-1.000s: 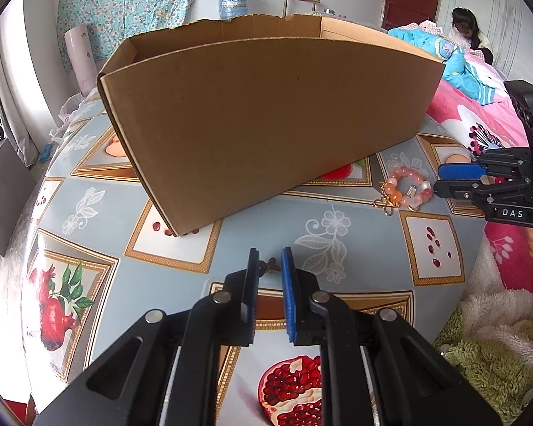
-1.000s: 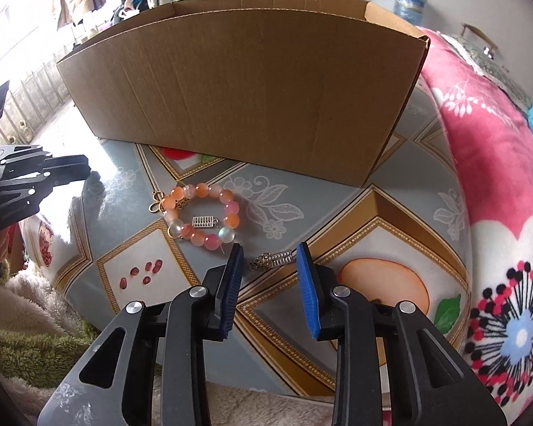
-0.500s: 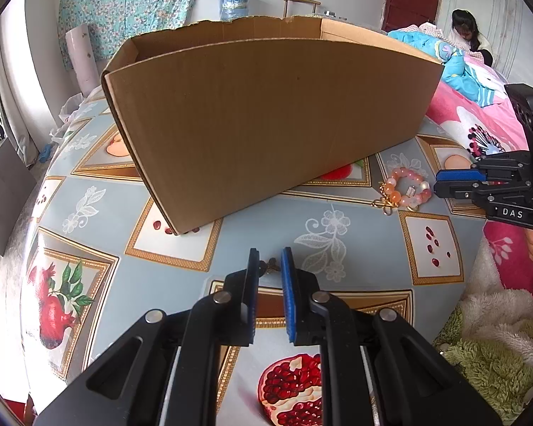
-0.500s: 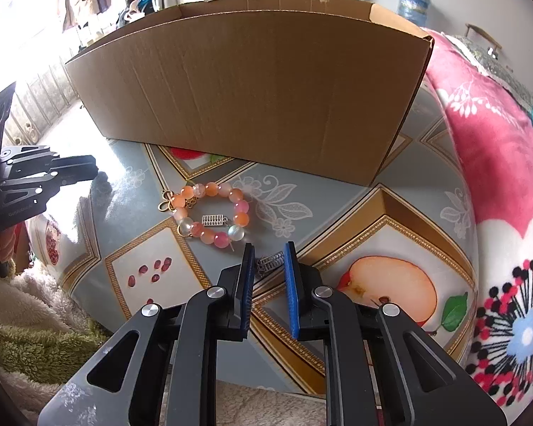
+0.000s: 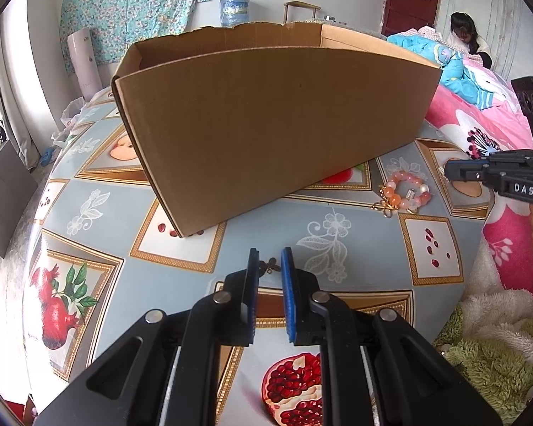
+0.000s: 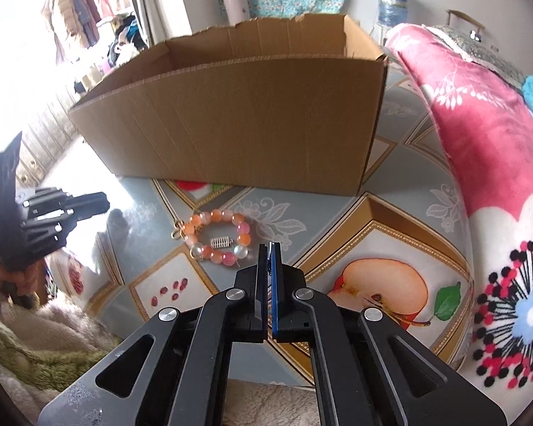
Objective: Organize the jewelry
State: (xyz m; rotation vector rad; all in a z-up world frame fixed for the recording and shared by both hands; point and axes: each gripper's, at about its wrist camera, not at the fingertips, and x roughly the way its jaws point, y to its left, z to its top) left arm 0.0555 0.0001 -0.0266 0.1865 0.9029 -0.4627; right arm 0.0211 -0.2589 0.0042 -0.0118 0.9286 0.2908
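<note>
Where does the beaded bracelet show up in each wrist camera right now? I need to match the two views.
Left wrist view: the beaded bracelet lies right of centre on the table, just in front of the cardboard box's right end.
Right wrist view: the beaded bracelet lies left of centre, just beyond and left of the right gripper.
Shared landmark: the cardboard box, standing right behind the bracelet in both.
</note>
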